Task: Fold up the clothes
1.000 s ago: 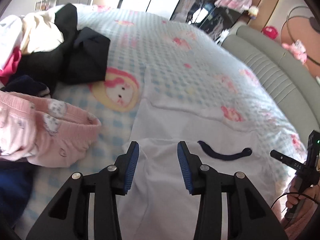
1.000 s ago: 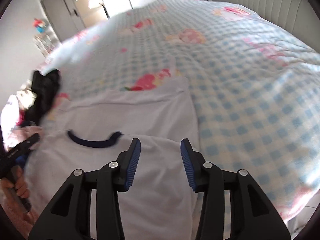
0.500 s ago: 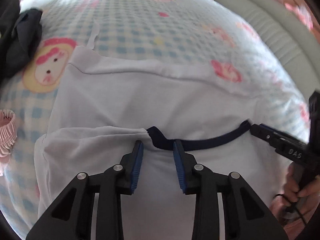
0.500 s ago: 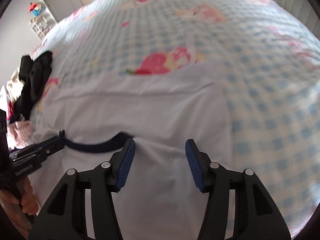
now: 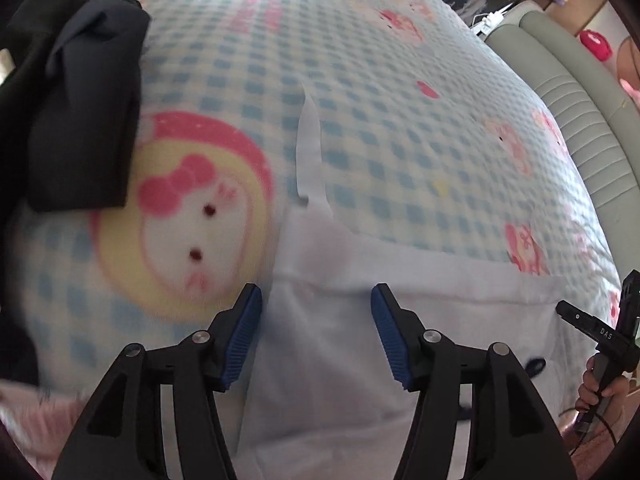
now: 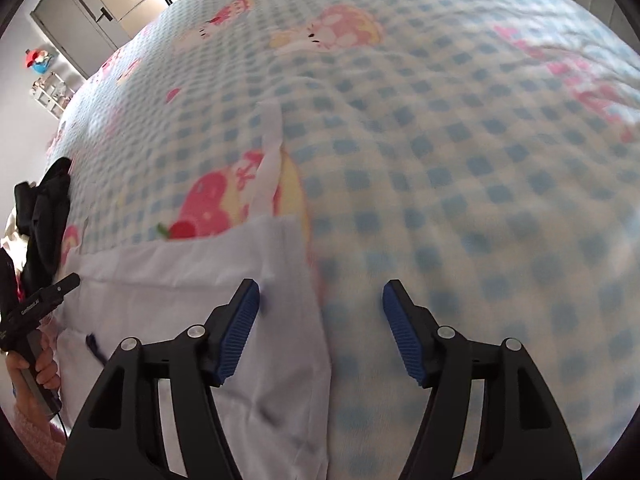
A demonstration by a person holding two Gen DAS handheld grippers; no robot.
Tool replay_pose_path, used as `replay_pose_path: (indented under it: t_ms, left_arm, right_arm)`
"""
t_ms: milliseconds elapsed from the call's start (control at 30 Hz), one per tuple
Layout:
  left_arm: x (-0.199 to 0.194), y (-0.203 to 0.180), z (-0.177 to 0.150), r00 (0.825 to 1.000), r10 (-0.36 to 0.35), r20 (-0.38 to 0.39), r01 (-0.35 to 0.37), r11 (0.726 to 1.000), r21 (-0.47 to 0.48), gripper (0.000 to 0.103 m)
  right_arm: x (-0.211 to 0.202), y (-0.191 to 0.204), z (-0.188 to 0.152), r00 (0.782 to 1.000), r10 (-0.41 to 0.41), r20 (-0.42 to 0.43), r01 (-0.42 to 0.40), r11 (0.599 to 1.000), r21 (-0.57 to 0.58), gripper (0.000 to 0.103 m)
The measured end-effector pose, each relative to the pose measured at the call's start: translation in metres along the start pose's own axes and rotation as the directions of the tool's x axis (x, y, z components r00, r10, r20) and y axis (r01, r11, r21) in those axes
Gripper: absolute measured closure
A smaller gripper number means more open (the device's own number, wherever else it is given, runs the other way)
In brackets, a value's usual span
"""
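I have the white shirt lying flat on the bed, over a blue-checked cartoon blanket, with a bit of its dark collar trim showing near my right hand. My left claw hangs over the shirt's left far corner, its jaws opening, cloth under the gap but the blue pads pressing on nothing. My right claw is over the shirt's right edge, jaws opening wide, one pad over white cloth and the other over bare blanket, gripping nothing. A narrow white strip sticks out from the far hem onto the blanket. A heap of black clothes crowds the left side, near the shirt but apart from it, with pink cloth at my lower left. A padded grey headboard runs along the right.
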State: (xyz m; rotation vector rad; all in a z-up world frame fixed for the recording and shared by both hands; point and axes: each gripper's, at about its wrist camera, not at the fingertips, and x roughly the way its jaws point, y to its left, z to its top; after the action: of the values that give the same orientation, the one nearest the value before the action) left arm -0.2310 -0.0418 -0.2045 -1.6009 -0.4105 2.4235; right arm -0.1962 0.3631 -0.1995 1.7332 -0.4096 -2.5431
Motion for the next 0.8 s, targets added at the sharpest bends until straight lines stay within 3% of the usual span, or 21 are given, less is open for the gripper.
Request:
replay_pose_path:
  t_ms: [67,100,133,167,267,367,467,567,667,800]
  left_arm:
    - [0.01,-0.001,0.008,1.0,-0.001,-0.009,0.001,1.0,-0.003,0.043]
    - [0.011,-0.003,0.009,1.0,-0.006,-0.008,0.006,1.0,0.001,0.056]
    - [0.007,-0.009,0.01,1.0,-0.023,0.001,0.023,0.999,0.023,0.072]
    - [0.003,-0.014,0.01,0.999,-0.039,0.012,0.039,0.998,0.046,0.092]
    - [-0.031,-0.034,0.003,0.993,-0.077,0.092,0.064,0.988,0.138,0.095]
    - [-0.071,-0.047,-0.004,0.979,-0.119,0.169,0.087,0.979,0.183,0.095]
    - [-0.117,-0.052,-0.023,0.959,-0.158,0.236,0.106,0.97,0.219,0.095]
    - [-0.157,-0.039,-0.059,0.945,-0.177,0.274,0.11,0.964,0.243,0.095]
    - [-0.188,-0.022,-0.099,0.937,-0.189,0.293,0.113,0.96,0.256,0.095]
    - [-0.175,0.01,-0.142,0.968,-0.133,0.213,0.083,0.97,0.229,0.095]
  right_arm:
    - [0.022,-0.004,0.01,0.998,0.026,-0.053,-0.025,0.999,0.02,0.026]
    - [0.029,-0.004,0.012,0.996,0.056,-0.071,-0.055,0.998,0.025,0.034]
    - [0.027,-0.002,0.013,0.995,0.079,-0.062,-0.079,0.997,0.01,0.046]
    - [0.024,0.001,0.014,0.993,0.102,-0.052,-0.103,0.995,-0.007,0.066]
    - [-0.009,0.012,0.01,0.984,0.179,0.014,-0.178,0.982,-0.063,0.092]
    - [-0.05,0.025,-0.002,0.966,0.247,0.079,-0.24,0.967,-0.089,0.092]
    - [-0.097,0.047,-0.031,0.951,0.28,0.133,-0.253,0.949,-0.189,0.092]
    - [-0.135,0.062,-0.079,0.942,0.295,0.162,-0.247,0.933,-0.264,0.092]
    - [-0.142,0.06,-0.131,0.946,0.301,0.122,-0.259,0.926,-0.275,0.092]
    - [-0.113,0.048,-0.187,0.973,0.232,0.014,-0.222,0.945,-0.241,0.092]
